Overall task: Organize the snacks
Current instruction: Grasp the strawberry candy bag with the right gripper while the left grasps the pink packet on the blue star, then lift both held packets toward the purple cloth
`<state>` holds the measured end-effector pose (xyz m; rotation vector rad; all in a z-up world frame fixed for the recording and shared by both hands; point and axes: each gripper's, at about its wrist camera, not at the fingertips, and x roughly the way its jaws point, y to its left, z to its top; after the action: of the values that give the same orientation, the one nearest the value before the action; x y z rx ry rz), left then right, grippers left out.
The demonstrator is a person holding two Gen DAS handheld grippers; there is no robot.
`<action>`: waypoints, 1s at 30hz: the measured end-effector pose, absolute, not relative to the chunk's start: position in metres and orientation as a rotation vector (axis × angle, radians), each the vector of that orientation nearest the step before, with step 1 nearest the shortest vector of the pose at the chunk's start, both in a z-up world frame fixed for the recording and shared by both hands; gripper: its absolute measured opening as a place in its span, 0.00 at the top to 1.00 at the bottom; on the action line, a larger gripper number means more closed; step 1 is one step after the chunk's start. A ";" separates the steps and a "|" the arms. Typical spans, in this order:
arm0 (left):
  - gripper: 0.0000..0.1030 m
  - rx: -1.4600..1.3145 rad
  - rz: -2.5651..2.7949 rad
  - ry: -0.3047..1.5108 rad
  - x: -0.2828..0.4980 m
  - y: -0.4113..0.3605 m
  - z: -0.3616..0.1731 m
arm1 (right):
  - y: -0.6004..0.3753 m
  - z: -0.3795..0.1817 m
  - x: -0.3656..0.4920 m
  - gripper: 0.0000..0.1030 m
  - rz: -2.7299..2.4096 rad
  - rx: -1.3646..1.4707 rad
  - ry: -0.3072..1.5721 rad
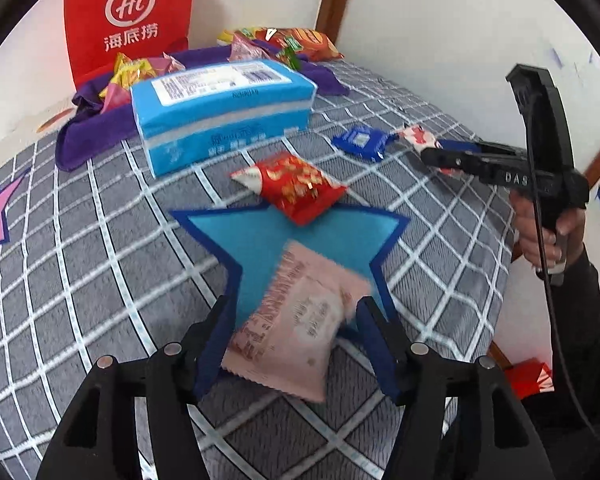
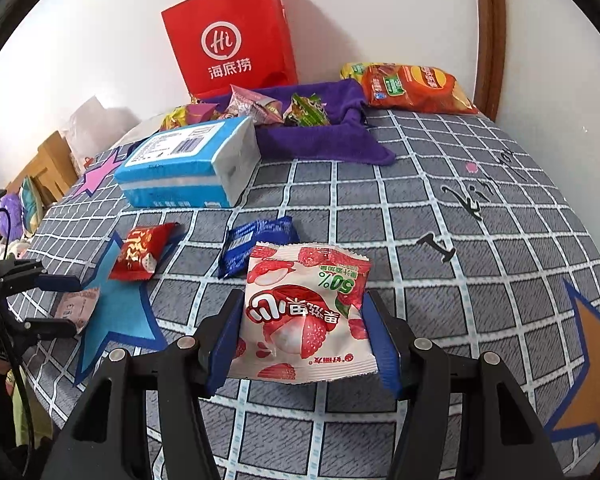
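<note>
Checked bedspread (image 2: 420, 200): left claw (image 1: 290, 320) pinches blurred pink packet (image 1: 296, 320); right claw (image 2: 300, 332) grips lychee packet (image 2: 304, 312).

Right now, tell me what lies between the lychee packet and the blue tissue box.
In the right wrist view, a dark blue snack packet lies on the bedspread between the lychee packet and the blue tissue box.

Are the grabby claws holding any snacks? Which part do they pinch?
Yes. The left gripper pinches the pink packet by its side edges, and the right gripper the lychee packet likewise.
</note>
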<state>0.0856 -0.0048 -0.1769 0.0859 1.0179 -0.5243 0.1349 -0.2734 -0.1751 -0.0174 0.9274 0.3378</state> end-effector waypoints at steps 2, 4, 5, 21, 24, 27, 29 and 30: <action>0.41 0.100 -0.519 1.010 0.081 -0.007 -0.177 | -0.273 -0.175 0.133 0.43 0.340 -0.015 0.930; 0.40 0.112 -0.522 1.007 0.074 -0.008 -0.177 | -0.272 -0.174 0.129 0.43 0.342 -0.014 0.925; 0.40 0.117 -0.516 1.004 0.074 -0.010 -0.178 | -0.271 -0.173 0.128 0.43 0.343 -0.014 0.923; 0.67 0.152 -0.349 0.921 0.083 -0.012 -0.158 | -0.266 -0.132 0.117 0.43 0.325 -0.040 0.858; 0.67 0.088 -0.332 0.904 0.092 0.000 -0.141 | -0.261 -0.112 0.120 0.43 0.323 -0.058 0.828; 0.67 0.030 -0.299 0.884 0.107 0.015 -0.123 | -0.254 -0.091 0.130 0.43 0.332 -0.068 0.796; 0.67 0.001 -0.275 0.870 0.118 0.023 -0.112 | -0.247 -0.078 0.140 0.43 0.338 -0.073 0.772; 0.67 -0.015 -0.255 0.863 0.125 0.028 -0.108 | -0.244 -0.072 0.146 0.43 0.340 -0.076 0.759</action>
<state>0.1254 0.0282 -0.1076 -0.0153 0.8634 -0.2553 0.1458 -0.2436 -0.0719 -0.0757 0.7590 0.3399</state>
